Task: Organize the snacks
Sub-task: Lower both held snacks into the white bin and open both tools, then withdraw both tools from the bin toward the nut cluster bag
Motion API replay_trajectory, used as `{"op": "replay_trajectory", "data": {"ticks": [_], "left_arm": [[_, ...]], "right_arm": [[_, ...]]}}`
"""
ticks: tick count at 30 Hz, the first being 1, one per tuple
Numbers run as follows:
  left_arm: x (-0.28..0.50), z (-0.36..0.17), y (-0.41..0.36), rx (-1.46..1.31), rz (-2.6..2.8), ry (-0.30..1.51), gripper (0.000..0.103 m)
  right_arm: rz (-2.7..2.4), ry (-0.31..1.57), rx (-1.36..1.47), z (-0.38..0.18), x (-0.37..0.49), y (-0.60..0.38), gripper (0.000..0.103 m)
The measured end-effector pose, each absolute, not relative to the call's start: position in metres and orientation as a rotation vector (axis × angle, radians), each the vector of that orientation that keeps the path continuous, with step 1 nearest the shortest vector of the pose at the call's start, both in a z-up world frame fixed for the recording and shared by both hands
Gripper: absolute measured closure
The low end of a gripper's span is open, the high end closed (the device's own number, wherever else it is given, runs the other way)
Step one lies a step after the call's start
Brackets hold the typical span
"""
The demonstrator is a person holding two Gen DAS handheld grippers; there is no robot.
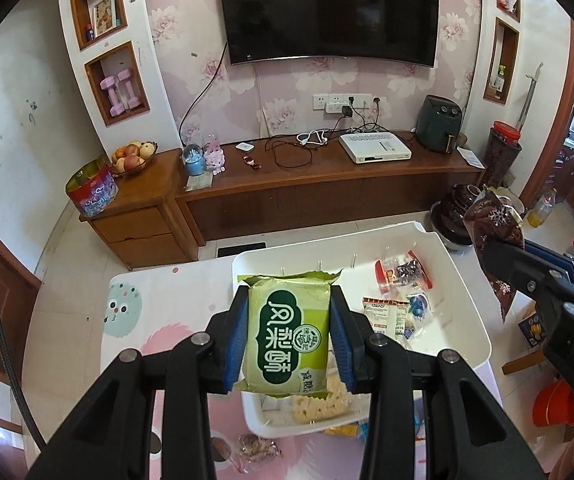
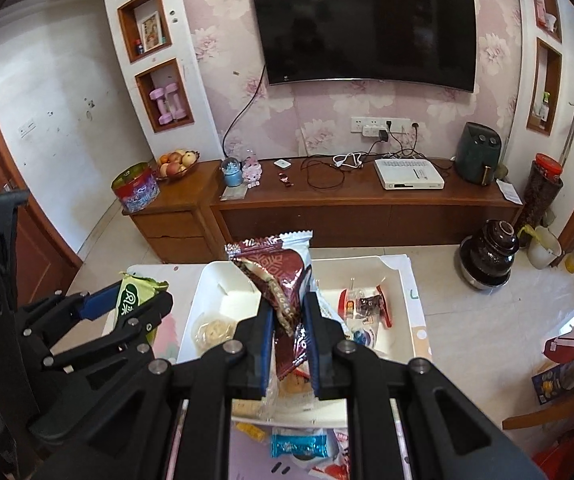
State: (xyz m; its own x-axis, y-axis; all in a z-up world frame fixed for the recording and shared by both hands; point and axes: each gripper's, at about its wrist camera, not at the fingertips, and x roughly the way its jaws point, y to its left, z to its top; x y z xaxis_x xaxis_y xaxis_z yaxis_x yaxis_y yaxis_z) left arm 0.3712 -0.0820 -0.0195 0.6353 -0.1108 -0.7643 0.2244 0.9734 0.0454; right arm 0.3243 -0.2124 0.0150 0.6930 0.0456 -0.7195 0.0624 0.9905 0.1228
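Observation:
My left gripper is shut on a green snack packet with white lettering, held in the air over the near left part of a white divided tray. The same gripper and green packet show at the left of the right wrist view. My right gripper is shut on a maroon patterned snack wrapper, lifted above the tray. From the left wrist camera, that right gripper and the maroon wrapper sit at the right edge. Small wrapped snacks lie in the tray's far compartment.
The tray rests on a white table with pink cartoon prints. Loose snacks lie on the table nearer me, among them a blue wrapped one. A wooden TV cabinet, a dark ceramic jar on the floor and a red stool surround the table.

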Motion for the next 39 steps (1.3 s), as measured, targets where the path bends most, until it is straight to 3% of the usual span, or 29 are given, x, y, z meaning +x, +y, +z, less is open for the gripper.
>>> {"op": "replay_trajectory", "data": {"ticks": [19,21,23,24,29,39], "left_arm": [[0.401,-0.066,-0.095,0.172,-0.187,0.943,0.066],[0.402,-0.068,-0.094,0.172,-0.184,0.949,0.054],[0.402,-0.07,-0.094,0.174,-0.176,0.94,0.016],[0.4,-0.069,-0.093,0.178,-0.17,0.927,0.013],[0.396,-0.07,-0.093,0.208,-0.164,0.916,0.012],[0.388,-0.069,-0.088,0.173,-0.165,0.942,0.012]], "right_arm": [[-0.049,0.928,0.199,-0.038,0.362,-0.228,0.088],[-0.057,0.945,0.196,-0.043,0.364,-0.228,0.087],[-0.065,0.969,0.192,-0.048,0.368,-0.227,0.085],[-0.066,0.976,0.19,-0.05,0.368,-0.227,0.083],[-0.105,0.985,0.178,-0.055,0.366,-0.23,0.06],[-0.098,0.991,0.189,-0.052,0.36,-0.234,0.057]]}}
